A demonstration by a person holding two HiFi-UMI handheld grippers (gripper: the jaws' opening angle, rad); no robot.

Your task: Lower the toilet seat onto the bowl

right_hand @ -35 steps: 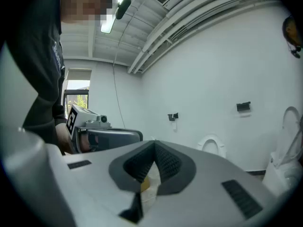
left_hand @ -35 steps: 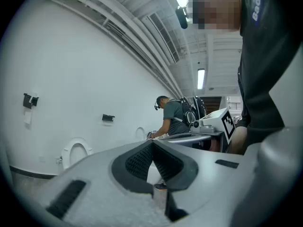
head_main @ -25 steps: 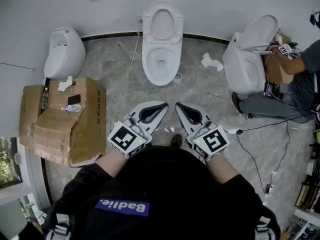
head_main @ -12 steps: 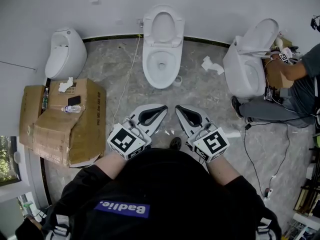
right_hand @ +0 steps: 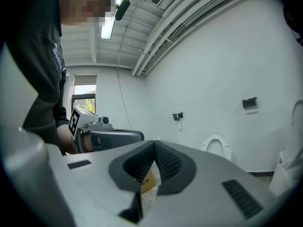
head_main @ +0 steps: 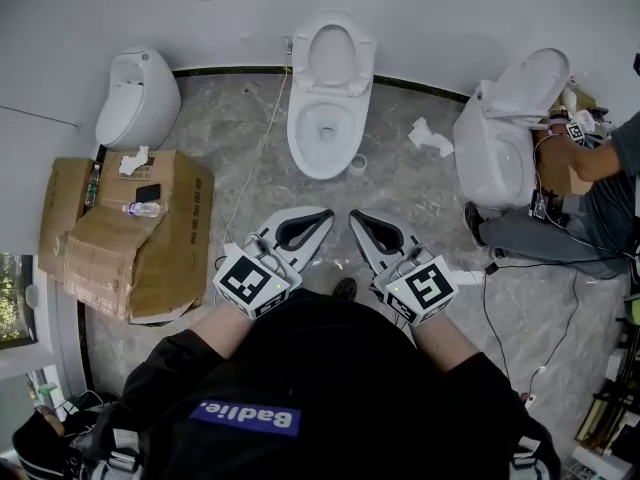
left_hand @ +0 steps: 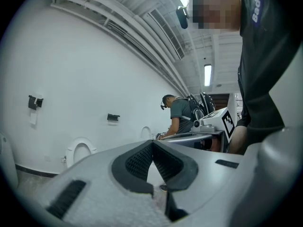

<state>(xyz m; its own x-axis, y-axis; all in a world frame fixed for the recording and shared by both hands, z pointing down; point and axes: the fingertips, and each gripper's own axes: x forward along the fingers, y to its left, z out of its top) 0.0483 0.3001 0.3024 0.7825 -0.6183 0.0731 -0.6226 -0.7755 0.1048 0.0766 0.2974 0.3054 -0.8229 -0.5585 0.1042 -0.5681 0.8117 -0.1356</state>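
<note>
The white toilet bowl (head_main: 324, 128) stands against the far wall. Its seat (head_main: 334, 54) is raised, leaning back toward the wall. Both grippers are held low in front of my body, well short of the bowl, and they touch nothing. My left gripper (head_main: 327, 212) is shut and empty. My right gripper (head_main: 354, 215) is shut and empty too. In the left gripper view the closed left gripper (left_hand: 152, 142) points toward the wall, with the upright seat (left_hand: 79, 151) small at the left. In the right gripper view the closed right gripper (right_hand: 154, 143) has the seat (right_hand: 216, 145) far off to the right.
A white urinal-like fixture (head_main: 138, 98) stands at the left. Below it is an opened cardboard box (head_main: 125, 238) with a bottle on top. At the right a person (head_main: 590, 183) crouches by a second toilet (head_main: 500, 138). Crumpled paper (head_main: 430, 136) and cables (head_main: 250, 163) lie on the marble floor.
Both grippers stay shut and almost still. The head camera has drifted, so the toilet and floor sit slightly further right and lower in the view.
</note>
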